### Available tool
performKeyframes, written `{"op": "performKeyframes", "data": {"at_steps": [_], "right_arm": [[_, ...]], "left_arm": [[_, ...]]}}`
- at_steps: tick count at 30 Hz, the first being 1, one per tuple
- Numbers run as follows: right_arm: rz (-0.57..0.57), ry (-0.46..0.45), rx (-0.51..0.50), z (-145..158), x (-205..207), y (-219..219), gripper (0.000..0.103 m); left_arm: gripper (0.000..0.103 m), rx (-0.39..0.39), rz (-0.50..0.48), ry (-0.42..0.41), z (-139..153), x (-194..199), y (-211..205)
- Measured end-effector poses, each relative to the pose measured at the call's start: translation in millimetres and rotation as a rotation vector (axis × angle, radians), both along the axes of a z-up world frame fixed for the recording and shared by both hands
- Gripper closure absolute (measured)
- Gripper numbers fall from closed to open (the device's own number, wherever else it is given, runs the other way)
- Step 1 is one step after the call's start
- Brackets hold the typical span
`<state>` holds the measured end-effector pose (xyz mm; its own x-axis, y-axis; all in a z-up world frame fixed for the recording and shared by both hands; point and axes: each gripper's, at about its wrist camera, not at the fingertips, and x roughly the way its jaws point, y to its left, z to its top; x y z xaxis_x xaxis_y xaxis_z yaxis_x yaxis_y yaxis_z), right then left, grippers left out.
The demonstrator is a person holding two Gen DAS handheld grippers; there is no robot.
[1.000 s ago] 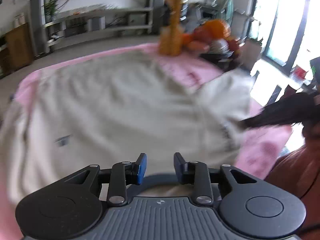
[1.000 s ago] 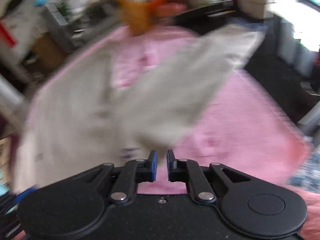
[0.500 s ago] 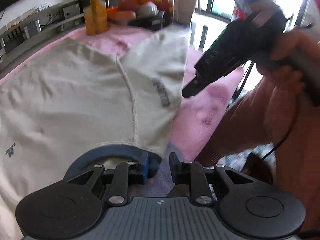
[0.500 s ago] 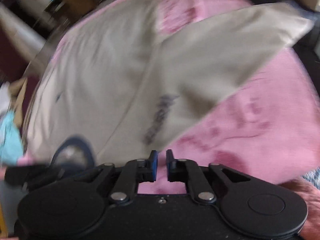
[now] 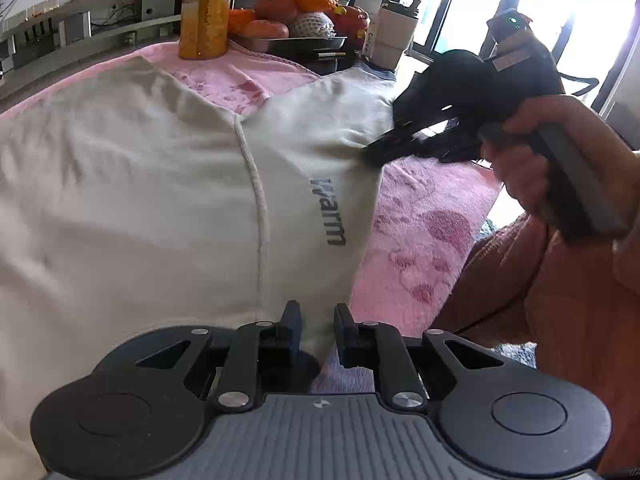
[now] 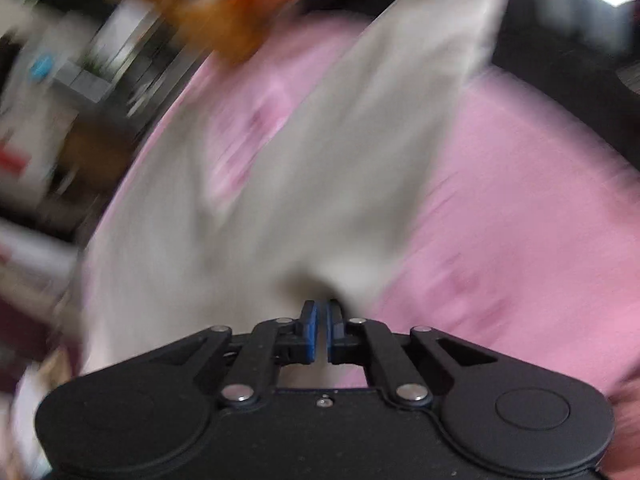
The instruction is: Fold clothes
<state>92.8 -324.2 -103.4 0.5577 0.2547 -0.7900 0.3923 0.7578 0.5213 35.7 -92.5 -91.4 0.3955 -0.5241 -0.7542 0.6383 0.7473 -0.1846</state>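
Note:
A cream long-sleeved shirt (image 5: 140,200) lies spread on a pink cloth (image 5: 420,240). Its sleeve (image 5: 320,152), printed "warm", stretches toward the far right. My left gripper (image 5: 316,320) sits low at the shirt's shoulder by the dark blue collar. Its fingers stand a narrow gap apart, with the cloth edge lying between them. A person's hand (image 5: 520,152) holds my right gripper (image 5: 374,150), and the sleeve's near edge puckers toward its tips. The right wrist view is blurred. In it my right gripper (image 6: 322,320) is shut with the pale sleeve (image 6: 380,140) bunched at its tips.
At the table's far end stand an orange juice bottle (image 5: 202,8), a metal tray of fruit (image 5: 296,12) and a white cup (image 5: 390,36). The person's reddish-clothed leg (image 5: 540,300) is close on the right. Bare pink cloth (image 6: 520,200) lies right of the sleeve.
The left view has swung right along the shirt to its shoulder, and its fingers have narrowed. The right gripper dropped onto the sleeve's edge and shut on it; its view is now blurred.

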Motion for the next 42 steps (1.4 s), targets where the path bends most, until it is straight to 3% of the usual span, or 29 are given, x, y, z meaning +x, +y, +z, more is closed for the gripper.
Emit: {"op": "performKeyframes", "data": {"at_steps": [1,5,7,9,13,16,19,22,27,30,32,35,39,42], "right_arm": [[-0.042,-0.005,-0.040,2,-3,-5,0.103],[-0.184,-0.034,-0.176,12,-18,-22,0.092],[-0.188,-0.078,-0.156,22,-27,-24,0.092],[-0.138,-0.126,-0.098,36,-35,-19,0.090],[0.036,-0.216,-0.101,85,-34,18,0.087],[0.191,-0.339,-0.105,126,-34,57,0.083],[0.341,-0.455,-0.111,161,-24,100,0.080],[0.478,-0.541,-0.128,181,-4,144,0.075],[0.614,-0.629,-0.229,169,31,206,0.069],[0.642,-0.649,-0.287,141,47,224,0.069],[0.617,-0.658,-0.302,121,54,223,0.069],[0.569,-0.580,-0.221,104,65,211,0.068],[0.509,-0.482,-0.123,83,78,197,0.067],[0.529,-0.485,-0.132,85,79,200,0.063]], "left_arm": [[0.088,-0.002,0.001,0.003,0,-2,3],[0.088,0.056,0.029,-0.019,14,-16,9],[0.085,0.096,0.066,-0.052,25,-26,14],[0.082,0.110,0.122,-0.082,40,-32,26],[0.074,0.017,0.324,-0.082,77,-24,85],[0.074,-0.039,0.513,-0.105,99,-13,147],[0.075,-0.048,0.732,-0.121,111,7,210],[0.074,-0.084,0.899,-0.075,112,36,267],[0.070,-0.224,1.100,0.081,79,102,343],[0.067,-0.308,1.162,0.157,49,128,370],[0.066,-0.251,1.164,0.165,37,143,374],[0.068,-0.115,1.176,0.170,23,162,375],[0.067,-0.114,1.179,0.228,8,166,379],[0.065,-0.116,1.181,0.219,6,165,379]]}}
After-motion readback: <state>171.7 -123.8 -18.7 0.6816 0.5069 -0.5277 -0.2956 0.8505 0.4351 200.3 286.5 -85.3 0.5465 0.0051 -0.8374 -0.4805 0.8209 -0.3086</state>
